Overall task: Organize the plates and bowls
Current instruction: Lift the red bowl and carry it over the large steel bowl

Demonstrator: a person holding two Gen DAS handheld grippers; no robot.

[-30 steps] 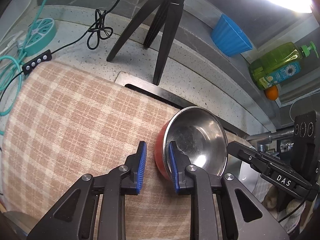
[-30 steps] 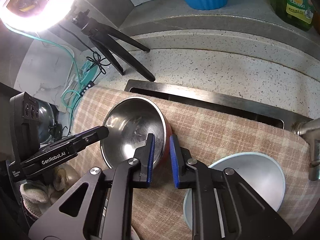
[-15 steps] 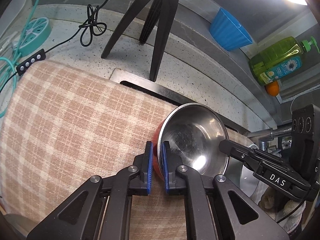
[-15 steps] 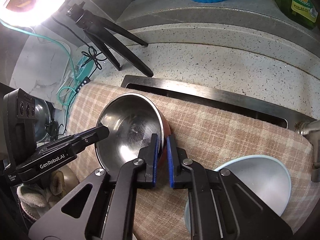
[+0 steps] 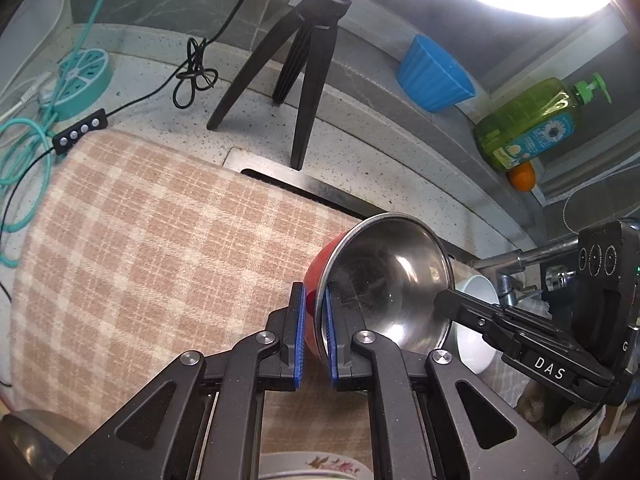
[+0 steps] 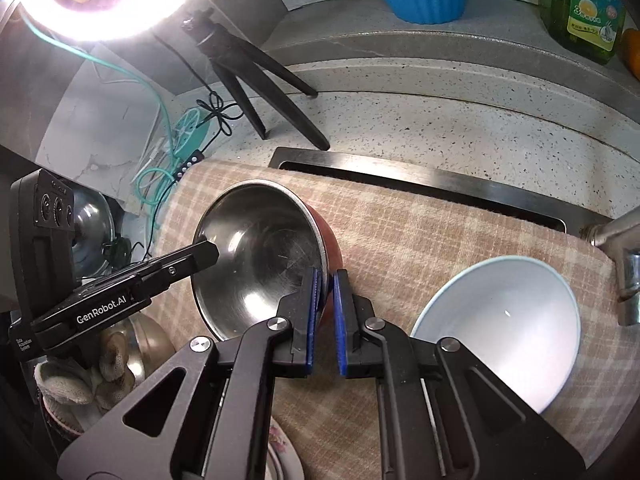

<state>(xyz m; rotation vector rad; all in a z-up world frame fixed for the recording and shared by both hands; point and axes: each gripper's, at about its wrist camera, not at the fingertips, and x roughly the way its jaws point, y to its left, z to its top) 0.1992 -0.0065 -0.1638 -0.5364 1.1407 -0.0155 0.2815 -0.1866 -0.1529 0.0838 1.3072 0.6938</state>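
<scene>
A steel bowl with a red outside [image 5: 384, 280] [image 6: 260, 256] is lifted and tilted above the checked cloth [image 5: 160, 248] [image 6: 420, 236]. My left gripper [image 5: 314, 300] is shut on its near-left rim, one blue pad inside and one outside. My right gripper [image 6: 326, 286] is shut on the opposite rim; it shows in the left wrist view as a black arm [image 5: 500, 328]. A pale blue bowl [image 6: 500, 328] [image 5: 476, 320] rests on the cloth to the right. A flowered plate's edge [image 5: 312, 464] [image 6: 280, 452] peeks out at the bottom.
A black tripod [image 5: 296, 72] stands on the speckled counter behind the cloth, beside the steel sink rim [image 6: 420, 184]. A blue ribbed cup [image 5: 432, 72], a green soap bottle [image 5: 528, 124], a tap [image 6: 624, 264], teal cables [image 5: 24, 152] and a gloved hand [image 6: 76, 376] are around.
Both grippers shut on opposite rims of the red steel bowl, then raised it off the cloth and tilted it.
</scene>
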